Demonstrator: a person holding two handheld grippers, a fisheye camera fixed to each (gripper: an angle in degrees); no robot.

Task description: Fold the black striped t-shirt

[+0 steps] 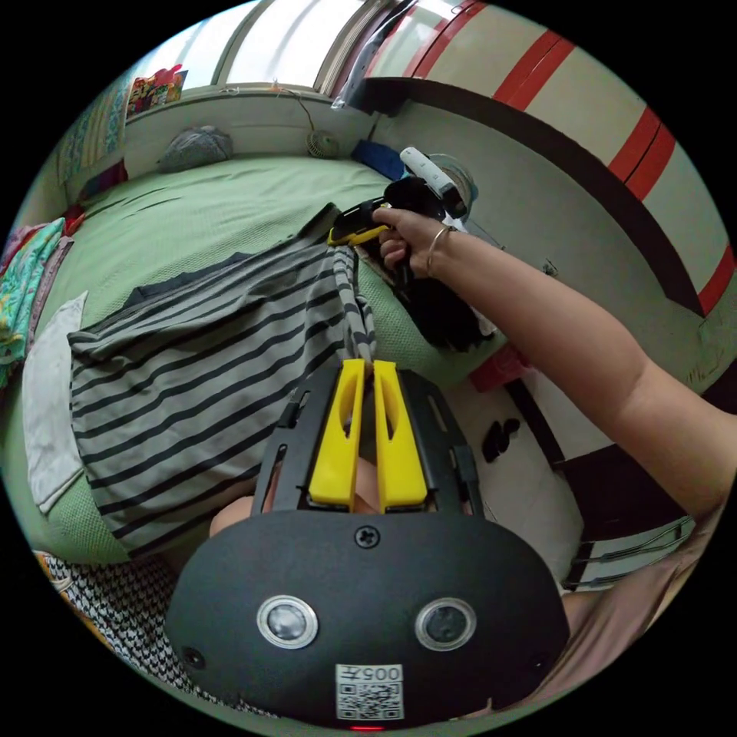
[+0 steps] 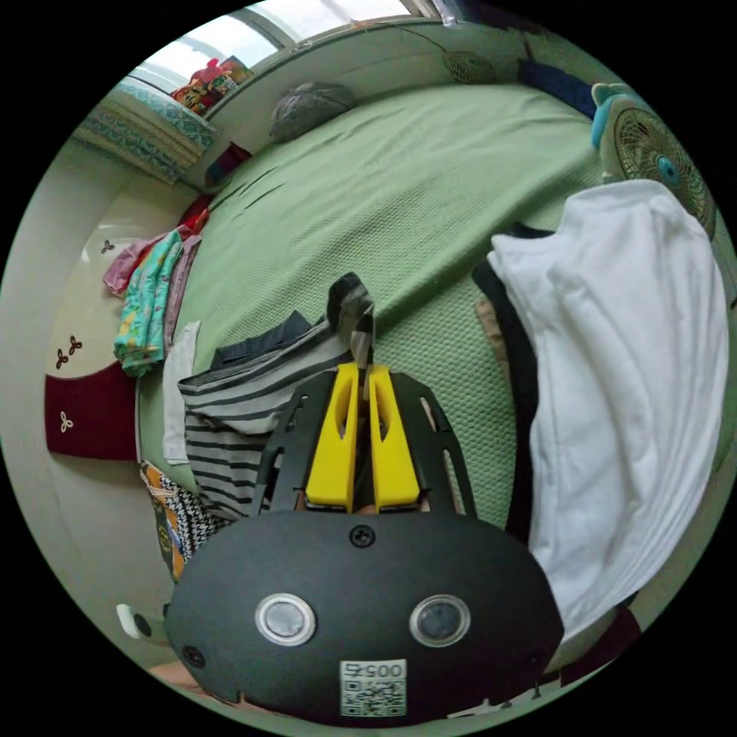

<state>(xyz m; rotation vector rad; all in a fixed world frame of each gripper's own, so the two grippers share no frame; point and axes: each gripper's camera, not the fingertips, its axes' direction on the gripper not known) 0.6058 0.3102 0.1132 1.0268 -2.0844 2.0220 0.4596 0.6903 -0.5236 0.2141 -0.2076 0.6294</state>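
Observation:
The black and grey striped t-shirt (image 1: 192, 376) lies spread over the near edge of a green bed (image 1: 199, 207). My left gripper (image 1: 368, 367) is shut on a bunched edge of the shirt, its yellow jaws pressed together on the fabric. Further along the same edge, a person's hand holds my right gripper (image 1: 349, 230), which also pinches the shirt. In the right gripper view, my right gripper (image 2: 362, 370) is shut on a fold of the striped t-shirt (image 2: 230, 414), which hangs down to the left of the jaws.
A pile of white and dark clothes (image 2: 622, 368) sits on the bed by a small fan (image 2: 652, 153). A white cloth (image 1: 50, 407) lies beside the shirt. Colourful clothes (image 2: 150, 299) lie at the bed's far side. A grey bundle (image 1: 196, 146) rests by the window.

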